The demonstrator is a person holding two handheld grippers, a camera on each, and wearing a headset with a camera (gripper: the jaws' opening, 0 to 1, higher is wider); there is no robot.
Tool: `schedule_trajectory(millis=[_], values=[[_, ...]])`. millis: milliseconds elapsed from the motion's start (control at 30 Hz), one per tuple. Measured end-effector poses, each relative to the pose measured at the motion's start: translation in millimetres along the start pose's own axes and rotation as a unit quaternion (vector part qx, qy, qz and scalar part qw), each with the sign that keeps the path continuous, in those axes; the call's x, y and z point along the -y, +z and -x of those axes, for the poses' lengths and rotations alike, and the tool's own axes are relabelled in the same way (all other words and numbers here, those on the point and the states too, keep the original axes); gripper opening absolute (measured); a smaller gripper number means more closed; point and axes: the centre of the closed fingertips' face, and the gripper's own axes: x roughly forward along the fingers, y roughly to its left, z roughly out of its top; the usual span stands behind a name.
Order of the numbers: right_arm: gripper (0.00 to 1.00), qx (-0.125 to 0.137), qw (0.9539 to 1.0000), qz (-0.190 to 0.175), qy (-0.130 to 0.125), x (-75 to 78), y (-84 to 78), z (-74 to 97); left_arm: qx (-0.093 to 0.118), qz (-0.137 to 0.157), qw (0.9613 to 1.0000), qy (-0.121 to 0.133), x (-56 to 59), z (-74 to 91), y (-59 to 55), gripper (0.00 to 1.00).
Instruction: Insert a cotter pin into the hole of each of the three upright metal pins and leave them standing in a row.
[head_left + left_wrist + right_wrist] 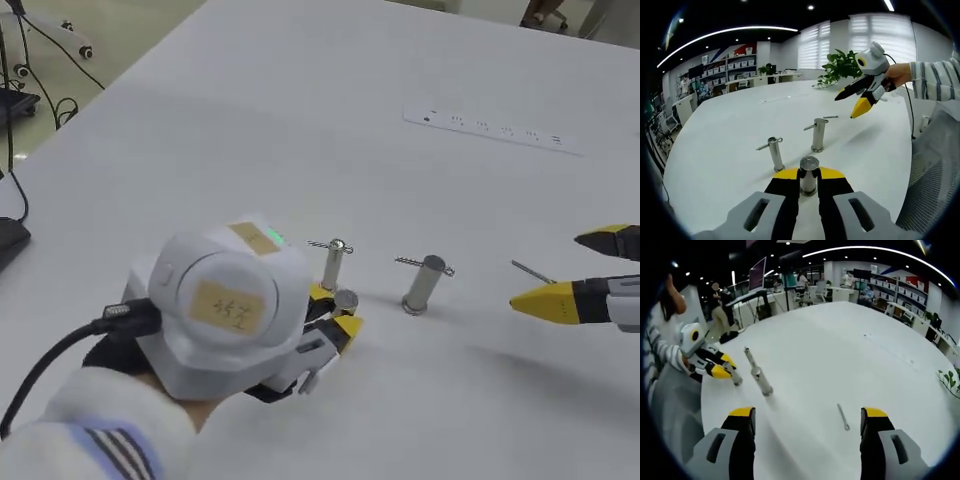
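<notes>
Left gripper [335, 308] clamps a bare metal pin [809, 172]; its view shows two cottered pins [775, 154] beyond. Right gripper [807, 419], jaws apart, faces a loose cotter pin [843, 417] on the table [840, 355].

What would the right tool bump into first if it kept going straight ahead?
Probably the loose cotter pin lying flat on the white table, just ahead between the right tool's open jaws. Depth is unclear, so the tool might pass just above it.
</notes>
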Motion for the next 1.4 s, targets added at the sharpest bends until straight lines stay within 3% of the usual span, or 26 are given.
schedule_trajectory(millis=[167,367,467,533,733,933,1200,1333,1400], values=[[0.86,-0.013,0.9999,0.002,-0.007,9.0,-4.5,-4.3,-0.002,-0.009,1.0,-0.002,0.5,0.8,-0.1,0.11],[0.75,-0.049,0.9986,0.015,-0.013,23.2,-14.7,-10.9,0.006,-0.031,0.9995,-0.01,1.1,8.5,8.6,0.14],[0.7,-0.067,0.9974,0.024,-0.014,30.6,-18.4,-14.4,0.012,-0.019,0.9996,-0.017,0.1,14.4,13.2,0.24],[0.66,-0.08,0.9963,0.028,-0.016,36.2,-21.5,-16.9,0.014,-0.038,0.9989,-0.024,-0.1,18.9,12.9,0.27],[0.53,-0.121,0.9913,0.049,-0.011,43.5,-31.1,-22.4,0.013,-0.04,0.9978,-0.052,6.0,33.2,7.2,0.46],[0.42,-0.141,0.988,0.062,-0.006,45.3,-32.3,-27.1,0.017,-0.005,0.9971,-0.074,9.2,45.3,5.8,0.53],[0.26,-0.169,0.9825,0.078,-0.001,50.3,-36.4,-27.5,0.037,0.043,0.9973,-0.047,-14.7,61.8,13.5,0.53],[0.21,-0.187,0.9782,0.091,0.004,51.7,-41.1,-27.0,0.058,0.072,0.9955,-0.021,-36.2,74.5,25.0,0.58],[0.17,-0.187,0.9786,0.086,0.007,50.6,-40.8,-27.3,0.071,0.086,0.9937,-0.014,-48.2,84.1,32.9,0.61]])
